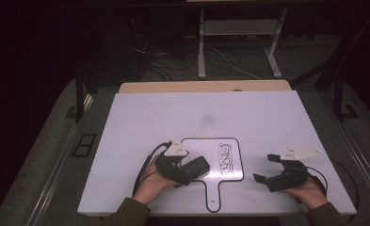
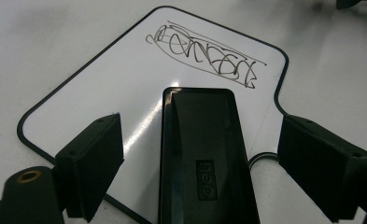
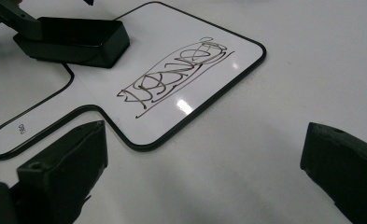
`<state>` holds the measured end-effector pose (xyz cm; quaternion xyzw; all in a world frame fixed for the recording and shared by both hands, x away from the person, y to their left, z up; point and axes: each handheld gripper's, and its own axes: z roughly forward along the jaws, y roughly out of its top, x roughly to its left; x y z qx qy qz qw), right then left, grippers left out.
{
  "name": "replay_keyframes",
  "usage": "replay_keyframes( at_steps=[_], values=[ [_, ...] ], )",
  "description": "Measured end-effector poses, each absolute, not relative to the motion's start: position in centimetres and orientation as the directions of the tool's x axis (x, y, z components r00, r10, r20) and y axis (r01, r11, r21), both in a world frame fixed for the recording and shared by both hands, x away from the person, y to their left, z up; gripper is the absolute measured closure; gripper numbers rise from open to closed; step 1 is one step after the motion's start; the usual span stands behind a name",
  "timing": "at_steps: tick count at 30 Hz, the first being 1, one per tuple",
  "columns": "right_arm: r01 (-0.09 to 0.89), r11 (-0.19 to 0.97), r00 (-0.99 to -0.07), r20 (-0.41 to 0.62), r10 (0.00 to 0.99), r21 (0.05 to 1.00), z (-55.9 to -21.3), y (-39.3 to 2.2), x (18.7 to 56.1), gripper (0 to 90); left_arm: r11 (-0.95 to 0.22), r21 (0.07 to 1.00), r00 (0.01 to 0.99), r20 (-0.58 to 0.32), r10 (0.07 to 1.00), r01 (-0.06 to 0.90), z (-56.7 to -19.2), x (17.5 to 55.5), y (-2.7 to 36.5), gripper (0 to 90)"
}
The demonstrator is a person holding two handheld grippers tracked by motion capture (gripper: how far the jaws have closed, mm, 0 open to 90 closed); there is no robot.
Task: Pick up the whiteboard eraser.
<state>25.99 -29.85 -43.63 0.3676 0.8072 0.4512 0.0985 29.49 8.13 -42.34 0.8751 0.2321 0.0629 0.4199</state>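
Observation:
A small paddle-shaped whiteboard (image 1: 199,148) (image 2: 102,79) (image 3: 172,42) with a black rim lies on the table, its handle toward me. A dark scribble (image 1: 225,158) (image 2: 204,53) (image 3: 172,77) covers its right part. A black eraser (image 1: 197,166) (image 2: 204,154) (image 3: 74,39) rests on the board's left part. My left gripper (image 1: 188,169) (image 2: 202,123) is open, with a jaw on each side of the eraser and a gap at both sides. To the right of the board, my right gripper (image 1: 263,167) (image 3: 205,135) stands open over bare table, holding nothing.
The white tabletop (image 1: 267,117) extends well beyond the board on all sides. Behind it are a wooden edge (image 1: 201,86), a dark floor with cables (image 1: 173,61) and a white desk frame (image 1: 239,28).

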Motion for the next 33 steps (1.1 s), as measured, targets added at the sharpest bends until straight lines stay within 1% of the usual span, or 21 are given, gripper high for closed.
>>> replay_keyframes(
  at_steps=[2,14,16,33],
  values=[
    [0.507,0.324,-0.71,0.173,0.683,0.798,-43.6,-29.8,26.0,0.0,-0.548,0.756,0.885,-0.087,0.457,0.357,-42.4,29.5,8.1,16.8],
    [0.508,0.33,-0.71,0.169,0.684,0.796,-43.7,-29.8,26.0,0.0,-0.612,0.706,0.896,-0.074,0.438,0.357,-42.8,29.4,7.7,23.2],
    [0.508,0.331,-0.71,0.169,0.683,0.795,-43.7,-29.8,26.0,0.0,-0.616,0.701,0.896,-0.073,0.438,0.358,-42.9,29.4,7.6,25.3],
    [0.511,0.331,-0.709,0.171,0.684,0.793,-43.7,-29.8,26.0,0.0,-0.665,0.649,0.894,-0.055,0.445,0.371,-43.4,29.4,7.3,29.8]
  ],
)
